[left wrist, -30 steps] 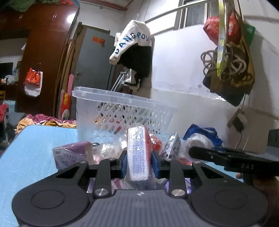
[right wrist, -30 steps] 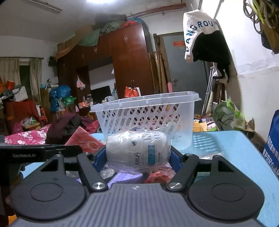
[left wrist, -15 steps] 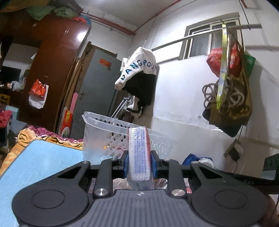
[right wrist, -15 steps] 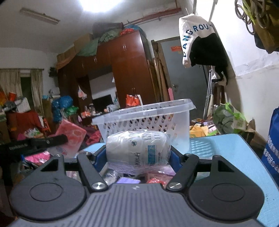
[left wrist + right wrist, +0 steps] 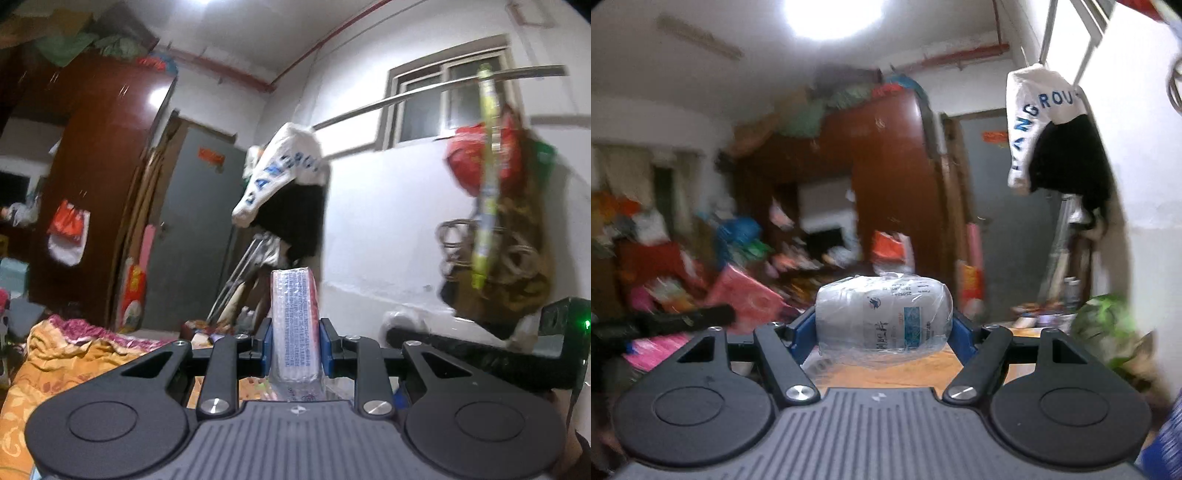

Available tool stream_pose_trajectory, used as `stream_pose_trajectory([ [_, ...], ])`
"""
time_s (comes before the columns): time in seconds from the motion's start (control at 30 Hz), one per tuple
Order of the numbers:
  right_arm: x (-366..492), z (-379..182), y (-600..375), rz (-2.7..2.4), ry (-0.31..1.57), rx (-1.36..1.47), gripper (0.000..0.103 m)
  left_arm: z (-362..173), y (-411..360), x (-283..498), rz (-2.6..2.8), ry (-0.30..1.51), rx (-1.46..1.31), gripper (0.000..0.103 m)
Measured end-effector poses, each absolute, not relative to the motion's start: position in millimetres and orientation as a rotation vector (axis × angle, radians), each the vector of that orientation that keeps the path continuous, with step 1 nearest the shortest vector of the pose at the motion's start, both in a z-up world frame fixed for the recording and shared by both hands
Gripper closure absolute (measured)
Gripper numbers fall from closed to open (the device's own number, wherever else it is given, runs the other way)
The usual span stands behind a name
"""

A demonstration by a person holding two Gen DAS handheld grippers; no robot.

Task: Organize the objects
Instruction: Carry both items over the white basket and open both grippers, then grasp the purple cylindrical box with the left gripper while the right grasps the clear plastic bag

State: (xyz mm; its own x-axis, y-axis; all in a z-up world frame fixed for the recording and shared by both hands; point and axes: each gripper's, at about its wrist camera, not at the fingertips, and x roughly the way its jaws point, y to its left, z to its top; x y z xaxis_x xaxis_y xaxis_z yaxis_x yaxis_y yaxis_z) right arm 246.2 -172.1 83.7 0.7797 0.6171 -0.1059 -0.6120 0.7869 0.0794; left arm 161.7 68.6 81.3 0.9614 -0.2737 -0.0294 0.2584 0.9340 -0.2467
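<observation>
In the left wrist view my left gripper (image 5: pixel 295 343) is shut on a narrow packet (image 5: pixel 294 325), white with blue print and a red side, standing on edge between the blue pads. My right gripper (image 5: pixel 884 332) is shut on a white bottle wrapped in clear plastic (image 5: pixel 882 317), which lies crosswise between its pads. Both are held up in the air, pointing about level. The right gripper (image 5: pixel 397 336) shows as a black bar at the right of the left wrist view. In the right wrist view the left gripper (image 5: pixel 726 314) sits blurred at the left with its pink-red packet (image 5: pixel 746 299).
A brown wardrobe (image 5: pixel 92 184) and a grey door (image 5: pixel 195 240) stand ahead. A white and black garment (image 5: pixel 291 199) hangs from a rail. Bags and coiled cord (image 5: pixel 495 240) hang on the white wall at the right. Orange bedding (image 5: pixel 55 369) lies low on the left.
Both grippers have risen with their loads still clamped. The white basket, the blue table and the loose items on it have dropped out of both views.
</observation>
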Motion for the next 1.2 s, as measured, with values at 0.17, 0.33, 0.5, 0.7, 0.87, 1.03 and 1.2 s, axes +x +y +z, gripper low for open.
stream_pose_trajectory([
  [0.17, 281.8, 76.4, -152.5, 0.614, 0.198, -0.051, 0.029, 80.9, 61.5, 215.8, -0.232, 0.181, -0.222, 0.073],
  [0.33, 279.6, 63.3, -155.9, 0.571, 0.203, -0.055, 0.002, 57.8, 61.7, 246.0, -0.123, 0.279, -0.200, 0.037],
  [0.5, 226.0, 45.1, -207.2, 0.538, 0.094, -0.052, 0.001, 41.1, 70.0, 172.3, -0.175, 0.213, -0.137, 0.037],
  [0.7, 216.6, -27.2, -265.7, 0.468, 0.347, -0.027, 0.000, -22.6, 76.2, 86.9, -0.154, 0.255, -0.214, 0.034],
  [0.87, 229.6, -49.8, -272.2, 0.442, 0.489, 0.018, 0.006, -51.5, 71.4, 83.5, -0.153, 0.336, -0.235, 0.034],
  [1.03, 240.0, -62.1, -270.9, 0.502, 0.600, 0.029, 0.012, -60.1, 74.5, 81.7, -0.156, 0.383, -0.262, 0.034],
  [1.2, 238.8, -67.7, -277.7, 0.516, 0.618, 0.082, 0.013, -70.4, 55.4, 80.9, -0.177, 0.438, -0.217, 0.027],
])
